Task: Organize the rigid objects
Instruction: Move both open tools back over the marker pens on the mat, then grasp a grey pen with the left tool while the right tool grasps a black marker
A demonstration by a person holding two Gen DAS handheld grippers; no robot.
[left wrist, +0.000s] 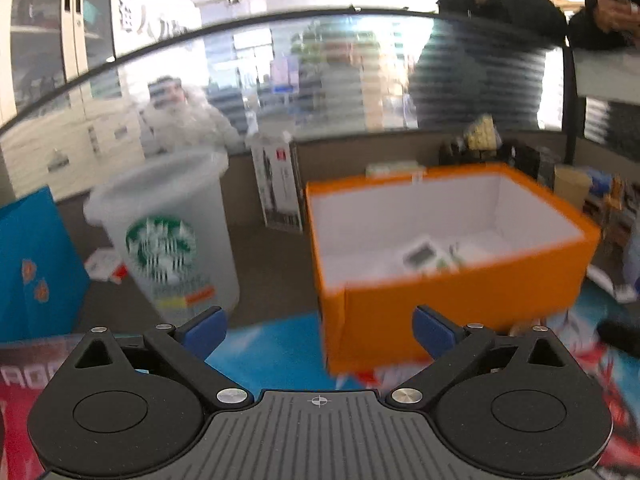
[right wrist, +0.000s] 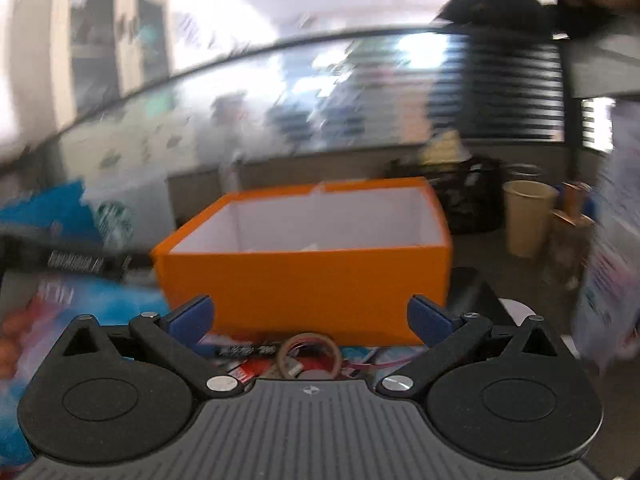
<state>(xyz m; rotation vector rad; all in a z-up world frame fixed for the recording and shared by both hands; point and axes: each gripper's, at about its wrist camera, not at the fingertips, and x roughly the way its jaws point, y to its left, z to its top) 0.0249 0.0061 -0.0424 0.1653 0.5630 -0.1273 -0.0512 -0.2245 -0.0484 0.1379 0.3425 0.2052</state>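
Hovering with jaws apart, both empty: left gripper (left wrist: 318, 330), right gripper (right wrist: 310, 320). Orange box (right wrist: 308, 284) just ahead of both, few small items already inside. Tape roll (right wrist: 310, 354) below right gripper, unsorted. Task partway, judging.

1. the table (left wrist: 264, 264) is dark, with a bright blue-and-red printed mat (left wrist: 272, 352) over its near part.
2. an open orange box (left wrist: 452, 308) sits on the mat.
3. a frosted starbucks cup (left wrist: 168, 236) stands left of the box.
4. a tan paper cup (right wrist: 526, 216) stands right of it.
5. a roll of tape (right wrist: 310, 354) lies in front of the box.
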